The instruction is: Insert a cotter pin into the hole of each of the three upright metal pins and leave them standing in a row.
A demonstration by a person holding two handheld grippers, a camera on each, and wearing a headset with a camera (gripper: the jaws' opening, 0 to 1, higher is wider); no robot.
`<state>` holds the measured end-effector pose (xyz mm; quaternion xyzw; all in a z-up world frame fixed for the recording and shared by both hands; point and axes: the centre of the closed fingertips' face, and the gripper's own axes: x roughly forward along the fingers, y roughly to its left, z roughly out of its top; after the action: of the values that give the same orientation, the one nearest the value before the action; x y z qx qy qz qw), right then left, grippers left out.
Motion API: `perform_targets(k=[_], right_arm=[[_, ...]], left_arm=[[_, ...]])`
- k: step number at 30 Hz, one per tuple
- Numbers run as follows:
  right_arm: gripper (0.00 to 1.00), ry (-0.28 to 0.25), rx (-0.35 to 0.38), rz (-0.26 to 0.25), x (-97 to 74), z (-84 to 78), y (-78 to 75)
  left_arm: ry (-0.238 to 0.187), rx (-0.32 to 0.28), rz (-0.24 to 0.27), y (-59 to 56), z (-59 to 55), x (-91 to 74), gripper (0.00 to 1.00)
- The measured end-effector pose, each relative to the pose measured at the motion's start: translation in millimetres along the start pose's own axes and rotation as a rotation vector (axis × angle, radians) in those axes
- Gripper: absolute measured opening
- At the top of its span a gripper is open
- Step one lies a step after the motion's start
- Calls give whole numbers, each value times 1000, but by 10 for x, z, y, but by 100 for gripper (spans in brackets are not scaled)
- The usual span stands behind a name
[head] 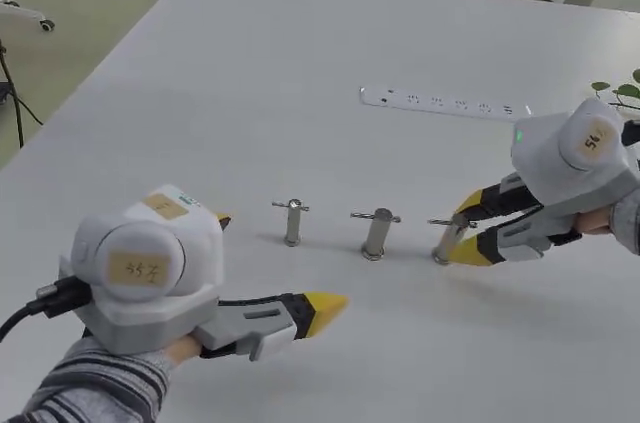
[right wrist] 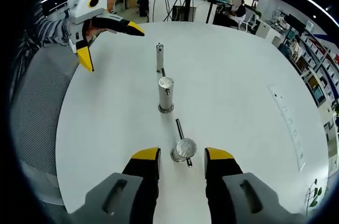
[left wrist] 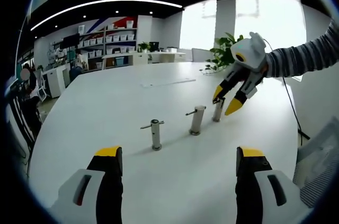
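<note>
Jaws of my left gripper (left wrist: 178, 154) stand wide apart, holding nothing, low over the plain white table (head: 250, 93). Beyond them three short upright silver metal pins (head: 376, 233) stand in a row, each with a thin cotter pin (right wrist: 180, 128) crosswise through its top. My right gripper (right wrist: 183, 154) straddles the right-end pin (head: 443, 243), tips narrowly parted, not visibly touching it. Farthest back lies a long white power strip (head: 445, 103).

White table (head: 300, 73), shelving (left wrist: 106, 38), bright window (left wrist: 265, 20)
</note>
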<state>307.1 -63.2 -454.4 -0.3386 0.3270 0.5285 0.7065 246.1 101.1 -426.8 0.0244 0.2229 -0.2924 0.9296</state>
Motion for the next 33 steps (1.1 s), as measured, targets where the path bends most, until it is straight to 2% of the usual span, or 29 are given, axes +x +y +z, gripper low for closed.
perform_targets(k=[4, 10, 15, 17, 19, 21, 25, 27, 29, 30, 33], right_arm=[[40, -44, 42, -63, -110, 51, -15], [52, -144, 197, -155, -291, 118, 56], [55, -229, 318, -215, -408, 143, 176], [60, -270, 400, -236, -447, 160, 219], [66, -306, 432, -268, -489, 181, 244], [70, -320, 468, -299, -517, 178, 263], [75, -370, 533, -317, -547, 226, 353], [78, -405, 581, -363, -581, 242, 339], [84, -432, 614, -369, -585, 264, 370], [85, -445, 639, -378, -595, 269, 384], [85, -479, 653, -412, -626, 290, 385]], left_arm=[[-6, -1, 4, 12, 17, -5, 87], [-20, -10, 16, 46, 52, -20, 87], [-29, -31, 10, 45, 73, -12, 91], [-31, -33, 10, 43, 80, -9, 92], [-27, -33, 8, 39, 79, -5, 93], [-25, -32, 9, 41, 73, -2, 94], [-26, -26, 11, 45, 85, -1, 98], [-29, -23, 14, 45, 100, -4, 99], [-33, -16, 15, 40, 107, -4, 99], [-32, -16, 16, 35, 104, -3, 99], [-20, -14, 11, 19, 74, 8, 99]])
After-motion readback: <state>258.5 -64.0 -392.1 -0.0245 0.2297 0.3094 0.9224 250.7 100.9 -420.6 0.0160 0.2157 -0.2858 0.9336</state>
